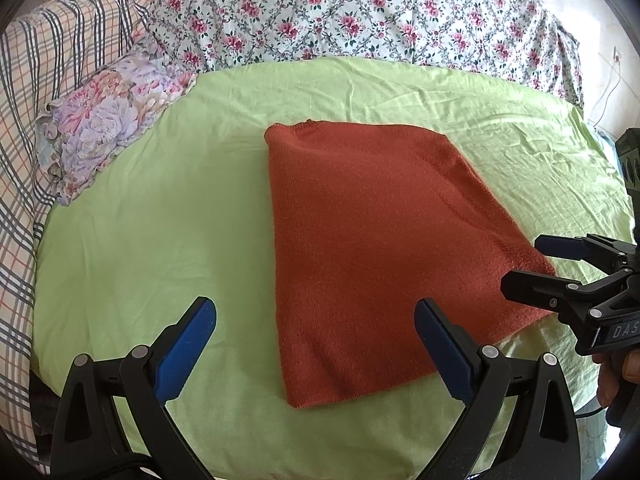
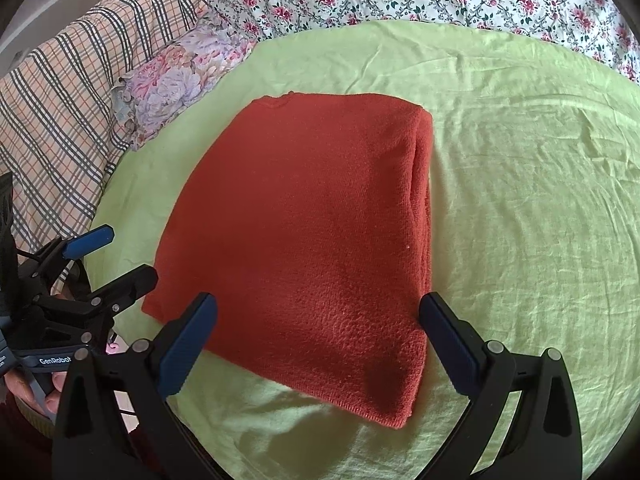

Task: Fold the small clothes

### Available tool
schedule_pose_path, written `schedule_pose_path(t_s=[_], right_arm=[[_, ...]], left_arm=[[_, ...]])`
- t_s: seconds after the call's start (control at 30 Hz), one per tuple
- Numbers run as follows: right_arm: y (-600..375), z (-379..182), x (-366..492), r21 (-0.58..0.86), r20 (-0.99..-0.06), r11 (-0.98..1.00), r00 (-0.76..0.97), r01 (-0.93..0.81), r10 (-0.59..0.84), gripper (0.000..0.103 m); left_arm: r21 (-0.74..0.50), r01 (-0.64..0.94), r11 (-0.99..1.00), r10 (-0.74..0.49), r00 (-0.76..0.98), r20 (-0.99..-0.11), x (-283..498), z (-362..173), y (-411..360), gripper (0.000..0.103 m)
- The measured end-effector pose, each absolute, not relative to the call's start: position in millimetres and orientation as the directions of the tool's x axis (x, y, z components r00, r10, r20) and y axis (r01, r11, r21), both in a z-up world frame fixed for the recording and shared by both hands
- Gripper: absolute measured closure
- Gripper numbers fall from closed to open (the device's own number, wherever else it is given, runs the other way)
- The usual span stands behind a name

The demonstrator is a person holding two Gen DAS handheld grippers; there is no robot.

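Observation:
A rust-red knitted garment lies folded flat on a light green sheet; it also shows in the right wrist view, with its thick folded edge on the right. My left gripper is open and empty, hovering above the garment's near left corner. My right gripper is open and empty, just above the garment's near edge. The right gripper also shows at the right edge of the left wrist view, open. The left gripper shows at the left of the right wrist view, open.
A purple floral pillow lies at the sheet's far left. A plaid blanket and a pink-flowered white cover surround the green sheet. A white wall with a cable is at far right.

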State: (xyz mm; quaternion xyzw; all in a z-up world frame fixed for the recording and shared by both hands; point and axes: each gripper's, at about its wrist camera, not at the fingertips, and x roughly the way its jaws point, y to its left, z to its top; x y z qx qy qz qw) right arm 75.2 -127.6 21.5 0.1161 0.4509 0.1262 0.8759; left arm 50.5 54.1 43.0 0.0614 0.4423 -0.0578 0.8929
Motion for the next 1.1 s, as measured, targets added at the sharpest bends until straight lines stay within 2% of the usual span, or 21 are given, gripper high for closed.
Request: schedule_pose_path(t_s=[1.1], right_arm=[[-122.9, 25.2, 74.2, 0.319, -0.747, 0.938, 0.574, -0.132, 0.335, 0.002]], left_arm=[[0.056, 0.162, 0.985, -0.055, 0.606, -0.794, 48.1, 45.6, 54.0, 0.003]])
